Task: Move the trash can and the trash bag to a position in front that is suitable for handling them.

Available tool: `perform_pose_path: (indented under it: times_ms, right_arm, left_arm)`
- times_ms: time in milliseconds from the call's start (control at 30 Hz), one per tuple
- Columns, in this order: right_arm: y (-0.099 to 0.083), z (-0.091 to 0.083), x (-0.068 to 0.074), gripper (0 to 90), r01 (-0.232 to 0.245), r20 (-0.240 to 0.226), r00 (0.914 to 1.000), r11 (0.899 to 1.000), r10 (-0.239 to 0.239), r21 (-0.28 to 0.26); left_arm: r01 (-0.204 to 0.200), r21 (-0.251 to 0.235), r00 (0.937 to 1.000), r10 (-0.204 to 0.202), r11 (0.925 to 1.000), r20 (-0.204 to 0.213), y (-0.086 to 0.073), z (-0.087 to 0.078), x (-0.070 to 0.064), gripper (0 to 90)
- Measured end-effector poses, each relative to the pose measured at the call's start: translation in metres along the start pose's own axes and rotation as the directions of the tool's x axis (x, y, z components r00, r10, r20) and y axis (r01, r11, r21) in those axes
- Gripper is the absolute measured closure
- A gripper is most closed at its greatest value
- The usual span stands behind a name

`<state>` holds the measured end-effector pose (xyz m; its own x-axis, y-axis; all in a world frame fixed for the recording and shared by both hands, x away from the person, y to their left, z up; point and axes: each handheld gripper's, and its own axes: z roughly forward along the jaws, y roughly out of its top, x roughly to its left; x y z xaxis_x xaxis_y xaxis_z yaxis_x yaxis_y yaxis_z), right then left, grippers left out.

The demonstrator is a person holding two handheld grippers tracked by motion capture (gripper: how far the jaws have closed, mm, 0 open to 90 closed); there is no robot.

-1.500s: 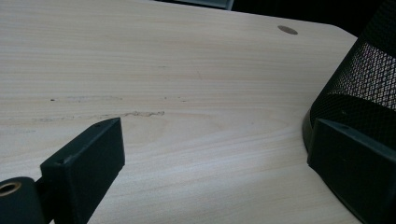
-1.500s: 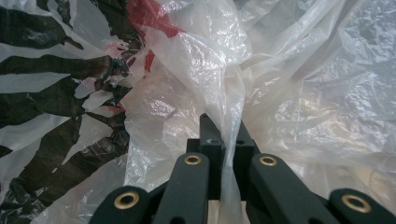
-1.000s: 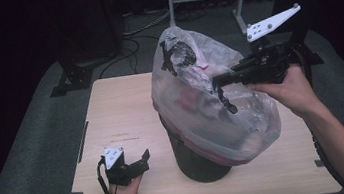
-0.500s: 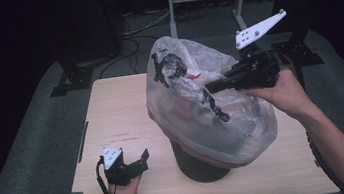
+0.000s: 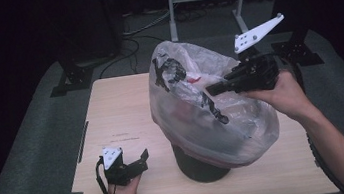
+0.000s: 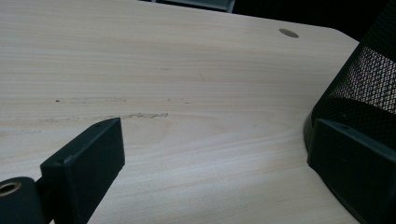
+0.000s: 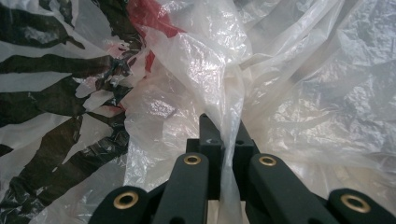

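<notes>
The right claw point(image 7: 226, 154) pinches the plastic bag point(image 5: 197, 109); the thin film could tear or tip the mesh bin point(image 5: 204, 166). The left claw point(image 5: 136, 163) rests open near the surface's point(image 5: 116, 109) front edge.

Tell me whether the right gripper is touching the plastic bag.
Touching. In the right gripper view, the right gripper is shut on a twisted fold of the clear plastic bag, which runs pinched between its two black jaws.
</notes>
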<state>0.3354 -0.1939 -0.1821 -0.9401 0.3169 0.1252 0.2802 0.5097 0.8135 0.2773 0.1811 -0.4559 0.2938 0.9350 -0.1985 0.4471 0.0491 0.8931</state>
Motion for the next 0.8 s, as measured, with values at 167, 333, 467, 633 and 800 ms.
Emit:
perform_pose_path:
  times_ms: [167, 333, 467, 633, 800]
  right_arm:
    - [-0.001, 0.004, 0.001, 89.0, 0.008, 0.011, 0.9999, 1.0, -0.008, 0.022]
    - [-0.002, 0.005, 0.001, 89.0, 0.013, 0.018, 0.9998, 0.999, -0.014, 0.033]
    - [-0.001, 0.005, 0.002, 89.0, 0.033, 0.021, 0.9992, 0.998, -0.034, 0.048]
    - [0.0, 0.008, 0.003, 89.0, 0.06, 0.023, 0.9978, 0.995, -0.062, 0.078]
    - [0.0, 0.012, 0.004, 88.9, 0.079, 0.005, 0.9968, 0.992, -0.08, 0.096]
  left_arm:
    - [0.001, -0.001, 1.0, -0.001, 1.0, 0.001, 0.0, 0.0, 0.0, 3.0]
    - [0.003, -0.001, 1.0, -0.003, 1.0, 0.0, 0.0, -0.001, 0.001, 3.0]
    - [0.006, -0.001, 1.0, -0.006, 1.0, 0.001, 0.0, -0.001, 0.001, 3.0]
    - [0.008, -0.005, 1.0, -0.008, 1.0, 0.0, 0.0, -0.001, 0.002, 3.0]
    - [0.012, -0.008, 0.9999, -0.012, 0.9999, -0.001, 0.0, -0.001, 0.002, 3.0]
